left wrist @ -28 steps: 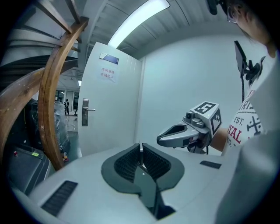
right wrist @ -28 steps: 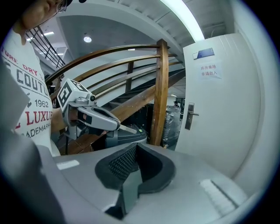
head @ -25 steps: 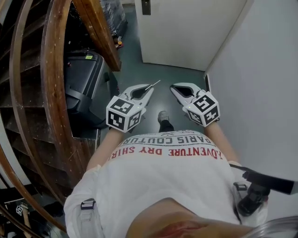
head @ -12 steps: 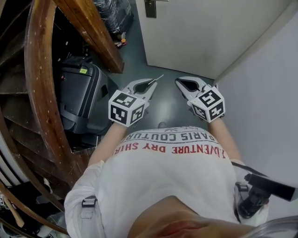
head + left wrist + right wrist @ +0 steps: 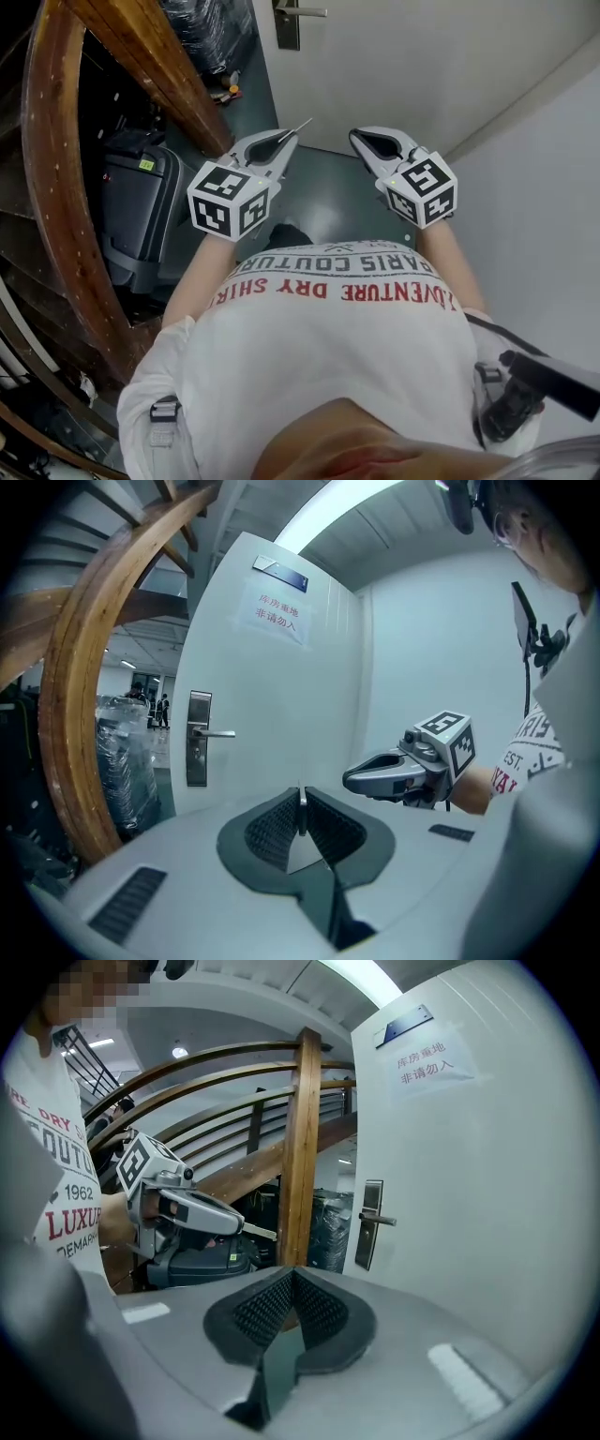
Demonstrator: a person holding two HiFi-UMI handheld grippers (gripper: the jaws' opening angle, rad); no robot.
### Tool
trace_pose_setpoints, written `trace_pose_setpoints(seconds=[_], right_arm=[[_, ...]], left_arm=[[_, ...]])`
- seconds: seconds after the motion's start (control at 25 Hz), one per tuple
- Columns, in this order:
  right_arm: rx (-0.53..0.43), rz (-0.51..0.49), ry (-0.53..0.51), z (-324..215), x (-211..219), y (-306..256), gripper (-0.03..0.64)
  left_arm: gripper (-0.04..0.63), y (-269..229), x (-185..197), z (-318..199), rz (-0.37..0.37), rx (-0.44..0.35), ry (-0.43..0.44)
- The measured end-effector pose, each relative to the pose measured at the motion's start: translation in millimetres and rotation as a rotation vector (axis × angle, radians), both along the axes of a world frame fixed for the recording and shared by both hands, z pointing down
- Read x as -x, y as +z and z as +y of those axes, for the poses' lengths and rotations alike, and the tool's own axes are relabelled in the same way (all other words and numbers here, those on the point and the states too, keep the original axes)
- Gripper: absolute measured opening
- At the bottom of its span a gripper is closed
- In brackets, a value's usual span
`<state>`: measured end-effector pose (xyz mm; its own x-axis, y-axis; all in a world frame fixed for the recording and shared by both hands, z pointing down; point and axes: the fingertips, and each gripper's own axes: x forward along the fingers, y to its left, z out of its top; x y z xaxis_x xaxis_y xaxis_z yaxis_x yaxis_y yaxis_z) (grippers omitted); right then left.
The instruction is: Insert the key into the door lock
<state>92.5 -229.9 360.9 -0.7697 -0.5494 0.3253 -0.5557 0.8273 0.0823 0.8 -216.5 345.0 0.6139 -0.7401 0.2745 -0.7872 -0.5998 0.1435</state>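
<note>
Nearing door versus earlier; left gripper pinching thin, seemingly metal key; right gripper closed, empty.

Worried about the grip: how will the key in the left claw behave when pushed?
The key looks thin, stiff metal, so probably won't flex. Pinched at one end by the left claw, it may pivot or slip if pushed off-axis.
</note>
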Motion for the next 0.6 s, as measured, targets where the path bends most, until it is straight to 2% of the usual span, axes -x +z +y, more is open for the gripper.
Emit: trace_pose_setpoints(seconds=[0.36, 0.6], right_arm=[[0.016, 0.003, 0.060, -73, 1, 13, 0.003], [0.083, 0.022, 0.074, -142, 15, 48, 0.003]], left_arm=[[0.023, 19, 12, -78, 0.038, 0.030, 0.028], [0.023, 53, 37, -149, 0.082, 0.107, -0.007]])
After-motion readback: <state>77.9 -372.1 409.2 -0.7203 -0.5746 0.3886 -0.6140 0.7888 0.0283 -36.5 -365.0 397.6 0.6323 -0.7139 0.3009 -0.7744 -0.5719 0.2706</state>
